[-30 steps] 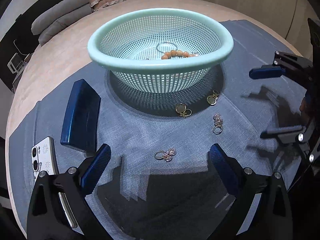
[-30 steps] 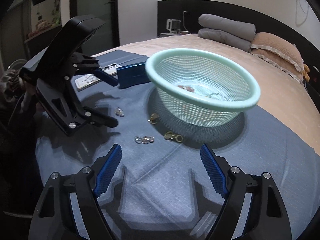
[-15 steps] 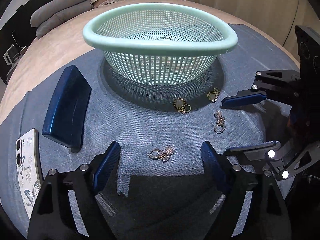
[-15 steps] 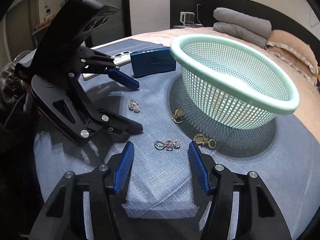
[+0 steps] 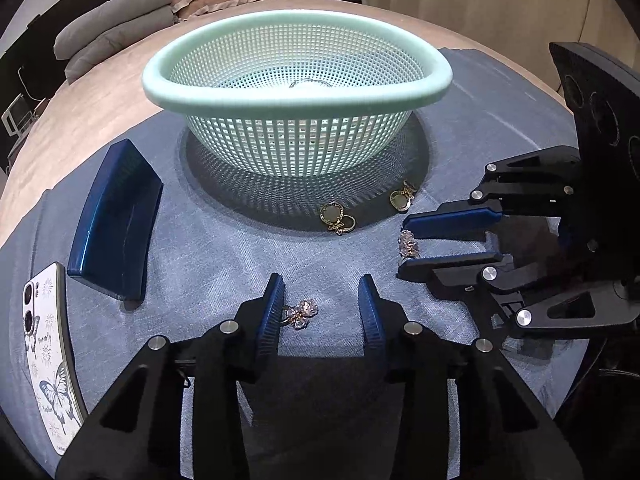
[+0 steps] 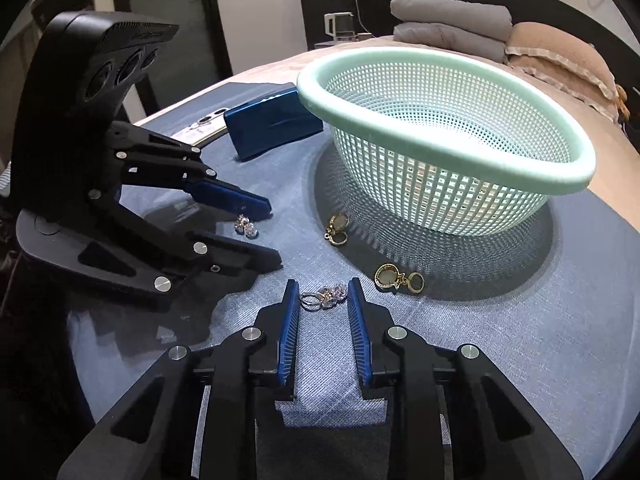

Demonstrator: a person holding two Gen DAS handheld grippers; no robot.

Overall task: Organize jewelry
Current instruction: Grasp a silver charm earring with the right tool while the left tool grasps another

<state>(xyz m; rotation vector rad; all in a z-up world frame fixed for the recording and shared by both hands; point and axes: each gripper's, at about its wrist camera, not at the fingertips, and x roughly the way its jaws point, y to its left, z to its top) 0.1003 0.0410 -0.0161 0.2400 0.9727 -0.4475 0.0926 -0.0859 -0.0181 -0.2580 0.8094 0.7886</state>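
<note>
Near the basket [image 5: 296, 92]: left gripper [image 5: 320, 300] fingers part-open around a crystal earring [image 5: 302, 312], gripping nothing; right gripper [image 6: 323, 300] likewise brackets another crystal earring [image 6: 326, 296].

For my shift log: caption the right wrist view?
Right gripper straddles a crystal earring beside the basket; left gripper brackets another.

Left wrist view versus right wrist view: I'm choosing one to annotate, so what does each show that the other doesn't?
Only the left wrist view shows the butterfly-patterned white phone case nearly whole, and the right tool around a crystal earring.

Only the right wrist view shows the white kettle by the headboard, and the left tool.

Both show the mint green mesh basket, the glossy blue rectangular box, two gold hoop earrings and folded grey blankets.
</note>
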